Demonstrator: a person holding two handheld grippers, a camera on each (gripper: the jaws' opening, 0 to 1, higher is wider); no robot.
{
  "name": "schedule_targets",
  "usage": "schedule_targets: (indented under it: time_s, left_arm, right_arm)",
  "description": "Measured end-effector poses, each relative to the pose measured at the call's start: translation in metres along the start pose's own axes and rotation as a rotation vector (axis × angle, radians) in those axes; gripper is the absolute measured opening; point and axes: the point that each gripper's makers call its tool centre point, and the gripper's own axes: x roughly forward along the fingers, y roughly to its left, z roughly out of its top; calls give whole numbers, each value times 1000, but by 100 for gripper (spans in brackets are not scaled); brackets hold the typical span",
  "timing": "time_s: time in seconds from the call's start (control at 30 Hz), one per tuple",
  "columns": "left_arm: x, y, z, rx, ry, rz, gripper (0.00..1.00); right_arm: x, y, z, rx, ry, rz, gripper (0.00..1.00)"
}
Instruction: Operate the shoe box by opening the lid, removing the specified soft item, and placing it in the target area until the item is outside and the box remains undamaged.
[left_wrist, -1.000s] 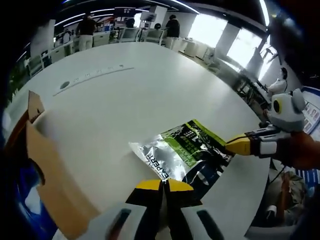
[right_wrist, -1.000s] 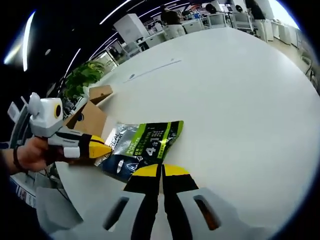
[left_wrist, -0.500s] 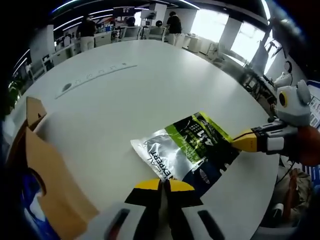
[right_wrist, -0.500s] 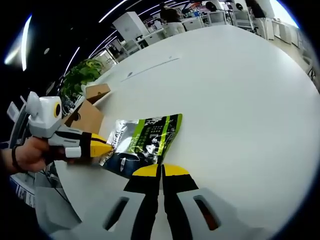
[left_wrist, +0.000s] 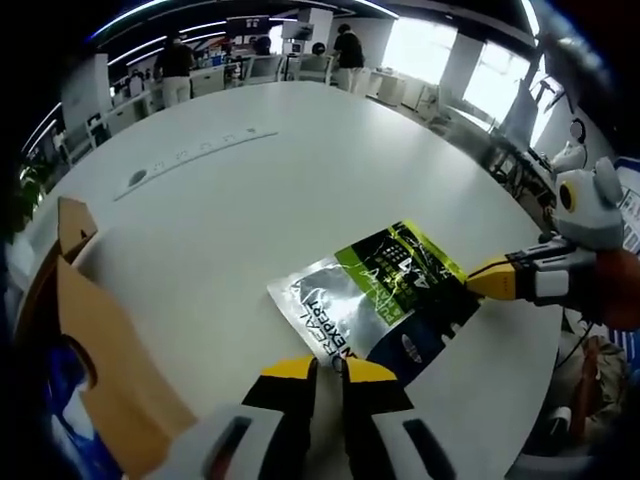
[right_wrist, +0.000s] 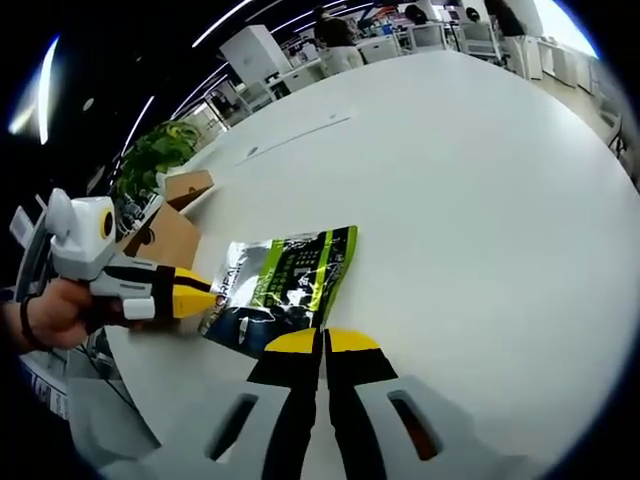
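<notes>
A silver, green and black soft pouch (left_wrist: 380, 300) lies flat on the white table (left_wrist: 250, 200), outside the box. The brown cardboard shoe box (left_wrist: 95, 350) stands at the left with its lid flap up and blue showing inside. My left gripper (left_wrist: 330, 368) sits at the pouch's near corner, its yellow tips a little apart with nothing between them. My right gripper (left_wrist: 478, 287) comes in from the right and touches the pouch's far edge. In the right gripper view my right gripper (right_wrist: 322, 342) is shut beside the pouch (right_wrist: 280, 290). There the left gripper (right_wrist: 205, 298) rests at its left edge, in front of the box (right_wrist: 175, 235).
A long thin strip with a round grey spot (left_wrist: 137, 177) lies far back on the table. Desks and standing people (left_wrist: 345, 50) fill the room behind. A green plant (right_wrist: 160, 150) stands beyond the box. A hand (right_wrist: 55, 315) holds the left gripper. The table edge (left_wrist: 540, 380) runs close on the right.
My left gripper's tips have parted slightly from shut. The pouch still lies flat in much the same spot; both views shifted a little with the hands.
</notes>
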Motion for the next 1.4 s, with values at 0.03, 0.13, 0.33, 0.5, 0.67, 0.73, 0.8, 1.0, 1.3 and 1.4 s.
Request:
schedule_targets:
  time_s: [0.03, 0.13, 0.33, 0.5, 0.67, 0.73, 0.8, 1.0, 1.3, 1.4]
  left_arm:
    - [-1, 0, 0, -2, -1, 0, 10]
    - [-2, 0, -1, -6, -5, -2, 11]
    - [-10, -6, -5, -30, -20, -26, 12]
    - [-17, -12, -9, -22, -30, -38, 12]
    - [-25, -13, -9, -19, -41, -44, 12]
    - [-31, -14, -8, -14, -48, -47, 12]
    - [-35, -14, -6, -16, -55, -51, 12]
    - [-46, -13, -5, -22, -71, -62, 13]
    - [-68, -5, 0, -12, -112, -74, 14]
    - [-70, 3, 3, -20, -134, -79, 15]
  right_arm:
    - [0, 0, 0, 1, -1, -1, 1]
    - [-2, -4, -1, 1, 3, -20, 1]
    - [-9, -6, -4, 12, -5, -48, 1]
    - [-16, -7, -3, 5, -10, -62, 1]
    - [-22, -6, -4, 1, -15, -71, 1]
    - [-25, -5, -4, 1, -21, -75, 1]
    - [-27, -2, -4, -4, -21, -80, 1]
    - [-30, 4, -9, -6, -24, -82, 3]
    - [-34, 19, -3, -29, -36, -90, 4]
    - [-37, 28, 4, -37, -47, -90, 4]
